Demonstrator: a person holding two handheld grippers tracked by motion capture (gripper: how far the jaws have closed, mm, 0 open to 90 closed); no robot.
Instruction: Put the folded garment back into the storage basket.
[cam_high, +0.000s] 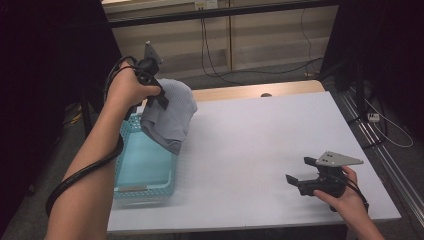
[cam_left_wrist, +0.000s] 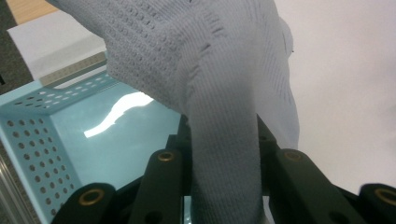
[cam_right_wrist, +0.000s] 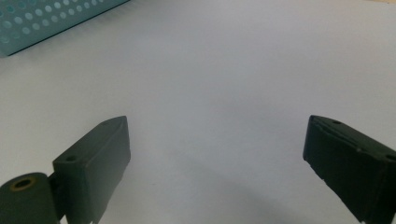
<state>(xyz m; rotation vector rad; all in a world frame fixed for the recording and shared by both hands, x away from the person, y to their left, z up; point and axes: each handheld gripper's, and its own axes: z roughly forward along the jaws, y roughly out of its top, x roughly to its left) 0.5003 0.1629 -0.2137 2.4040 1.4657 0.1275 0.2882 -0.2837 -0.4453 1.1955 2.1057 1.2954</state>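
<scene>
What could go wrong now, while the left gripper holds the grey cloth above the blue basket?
1. The left gripper pinches only a narrow fold of the grey cloth; most of it hangs free, so it may slip out.
2. The cloth hangs over the right rim of the blue basket, partly above the white table. If released here, it may drape over the rim or land on the table.
3. The right gripper rests open, far from the basket, so it probably cannot catch a fall.

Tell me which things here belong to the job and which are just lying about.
Part of the job:
- grey knitted cloth, clamped in the left gripper, hanging above the basket's rim
- turquoise perforated basket
- white table

Lying about:
- right gripper, open, idle
- cables on the floor behind
</scene>
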